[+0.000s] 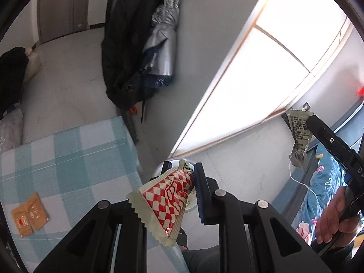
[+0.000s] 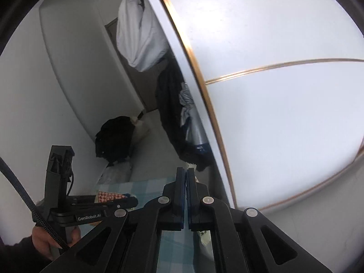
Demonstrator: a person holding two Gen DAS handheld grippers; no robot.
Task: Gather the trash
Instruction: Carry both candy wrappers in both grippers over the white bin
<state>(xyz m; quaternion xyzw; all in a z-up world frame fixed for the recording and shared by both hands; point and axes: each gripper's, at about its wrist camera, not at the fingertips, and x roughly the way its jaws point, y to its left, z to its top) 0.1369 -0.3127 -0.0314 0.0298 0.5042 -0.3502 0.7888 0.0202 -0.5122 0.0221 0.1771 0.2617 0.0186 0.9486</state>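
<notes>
My left gripper (image 1: pixel 182 177) is shut on a red-and-white checkered wrapper (image 1: pixel 166 202) and holds it in the air past the table's edge, above a round white bin or bowl (image 1: pixel 190 204). My right gripper (image 2: pixel 187 177) is shut on a grey printed wrapper (image 1: pixel 299 141); it dangles from the fingers (image 1: pixel 323 132) in the left wrist view. In the right wrist view only slivers of that wrapper (image 2: pixel 203 236) show. Two orange sachets (image 1: pixel 29 215) lie on the blue checked tablecloth (image 1: pixel 68 159). The left gripper with its checkered wrapper (image 2: pixel 109 196) shows in the right wrist view.
A dark jacket (image 1: pixel 122 52) and a folded silver umbrella (image 1: pixel 161 45) hang on the wall beside a white wardrobe door (image 1: pixel 261 79). A black bag (image 1: pixel 11 77) sits on the floor at the left. A floral blue bedspread (image 1: pixel 323 193) lies at the right.
</notes>
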